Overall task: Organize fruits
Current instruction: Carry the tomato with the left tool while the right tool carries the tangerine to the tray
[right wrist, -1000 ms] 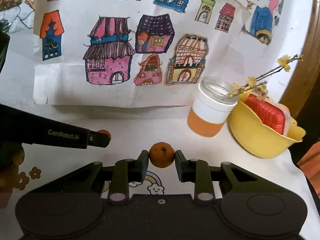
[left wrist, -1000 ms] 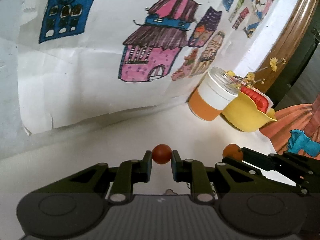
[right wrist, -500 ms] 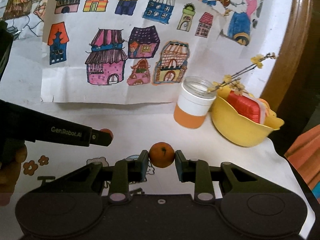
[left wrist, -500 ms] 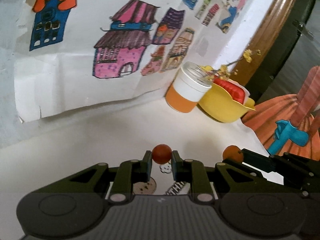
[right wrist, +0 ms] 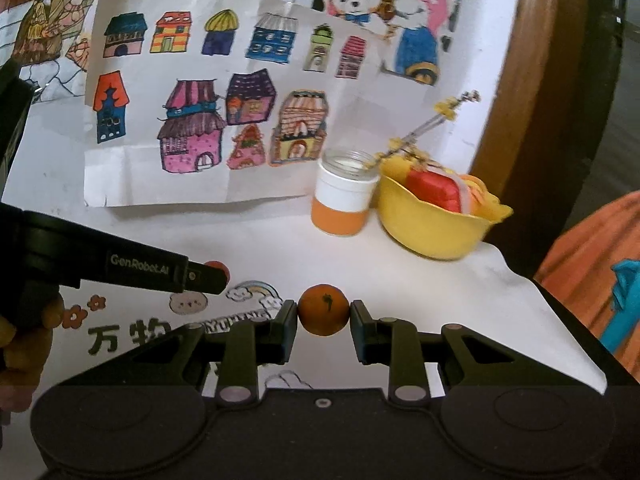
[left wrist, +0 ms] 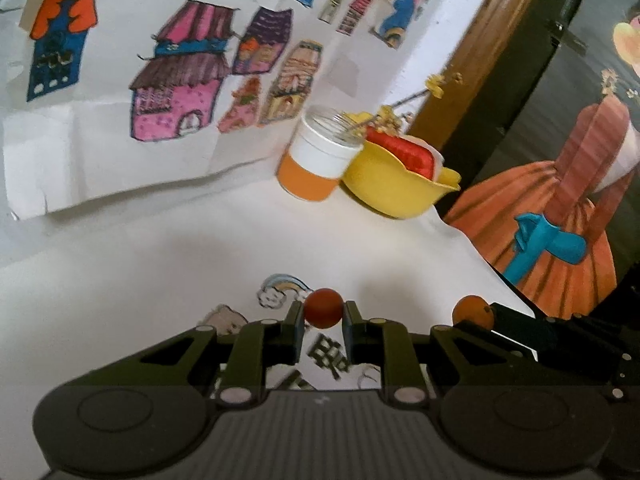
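Observation:
My left gripper (left wrist: 323, 314) is shut on a small red fruit (left wrist: 323, 307), held above the white table. My right gripper (right wrist: 324, 311) is shut on a small orange fruit (right wrist: 323, 309) with a dark mark on its skin. In the left wrist view the orange fruit (left wrist: 472, 310) shows at the right, at the tip of the right gripper. From the right wrist, the red fruit (right wrist: 218, 268) peeks out behind the left gripper's finger. A yellow bowl (right wrist: 424, 224) (left wrist: 384, 188) stands at the back right with a red packet in it.
A white and orange jar (right wrist: 344, 200) (left wrist: 316, 164) holding a yellow flower sprig stands just left of the bowl. Drawings of houses (right wrist: 208, 120) hang on the wall behind. The table edge (right wrist: 560, 304) drops off at the right, beside an orange dress picture (left wrist: 560, 200).
Both grippers have drawn back and up from the wall, each keeping its fruit. The bowl and jar look farther off, and more printed table and the right edge show.

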### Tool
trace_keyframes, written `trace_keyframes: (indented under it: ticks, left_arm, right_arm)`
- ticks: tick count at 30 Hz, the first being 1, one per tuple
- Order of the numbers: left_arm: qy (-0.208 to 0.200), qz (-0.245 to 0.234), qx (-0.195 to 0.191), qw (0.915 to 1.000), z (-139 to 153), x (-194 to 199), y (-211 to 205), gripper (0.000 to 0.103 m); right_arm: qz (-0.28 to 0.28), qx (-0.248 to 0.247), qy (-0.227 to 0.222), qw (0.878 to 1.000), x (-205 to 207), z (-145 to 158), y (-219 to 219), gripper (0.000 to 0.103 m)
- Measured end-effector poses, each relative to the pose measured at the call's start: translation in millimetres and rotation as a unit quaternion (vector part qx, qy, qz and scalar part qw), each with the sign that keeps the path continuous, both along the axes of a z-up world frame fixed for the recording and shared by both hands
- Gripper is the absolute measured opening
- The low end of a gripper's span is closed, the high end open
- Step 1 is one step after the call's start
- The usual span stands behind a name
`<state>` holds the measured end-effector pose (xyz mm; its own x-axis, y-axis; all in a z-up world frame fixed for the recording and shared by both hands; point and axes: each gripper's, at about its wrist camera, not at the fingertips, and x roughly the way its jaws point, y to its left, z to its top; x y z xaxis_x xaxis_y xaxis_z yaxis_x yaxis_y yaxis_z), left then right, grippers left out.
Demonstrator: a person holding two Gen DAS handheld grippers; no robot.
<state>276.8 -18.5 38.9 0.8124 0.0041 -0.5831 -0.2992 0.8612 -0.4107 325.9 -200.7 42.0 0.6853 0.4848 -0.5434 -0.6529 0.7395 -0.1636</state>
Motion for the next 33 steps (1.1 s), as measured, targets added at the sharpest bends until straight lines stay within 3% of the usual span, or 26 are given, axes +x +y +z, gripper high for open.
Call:
trace_keyframes:
  ticks: [24,33]
  left_arm:
    - [0.003,-0.071,0.001,0.9975,-5.8,1.7,-60.8,0.022]
    - [0.005,-0.121,0.014,0.9925,-8.0,5.6,-83.1,0.022]
  right_arm:
    - [-0.064,0.013,-0.001,0.998,-33.5,-6.5,-70.5,0.031]
    - [-0.096,0.015,-0.006,0.995,-38.6,-15.6,-95.4,0.031]
